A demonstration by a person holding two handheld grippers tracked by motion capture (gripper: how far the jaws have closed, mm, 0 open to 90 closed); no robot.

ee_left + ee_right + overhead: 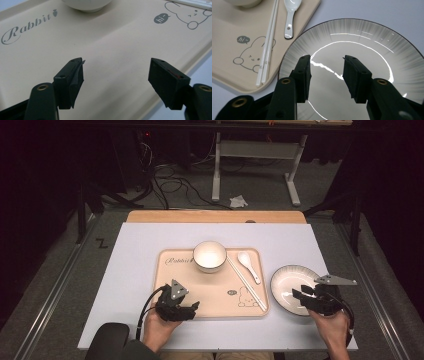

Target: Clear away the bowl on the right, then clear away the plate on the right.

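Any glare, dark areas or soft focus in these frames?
Right gripper view: bright streaks of glare on the plate. High view: table lit, room behind nearly black. Left gripper view: jaws sharp, bowl at the top edge slightly soft.

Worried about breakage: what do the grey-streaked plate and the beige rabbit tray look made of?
The grey-streaked round plate looks like glazed ceramic: sharp glossy light reflections, thin dark rim. The beige rabbit-printed tray looks like matte plastic or melamine: dull, even surface with printed artwork.

One tray, one bowl, one plate, one spoon, two chopsticks
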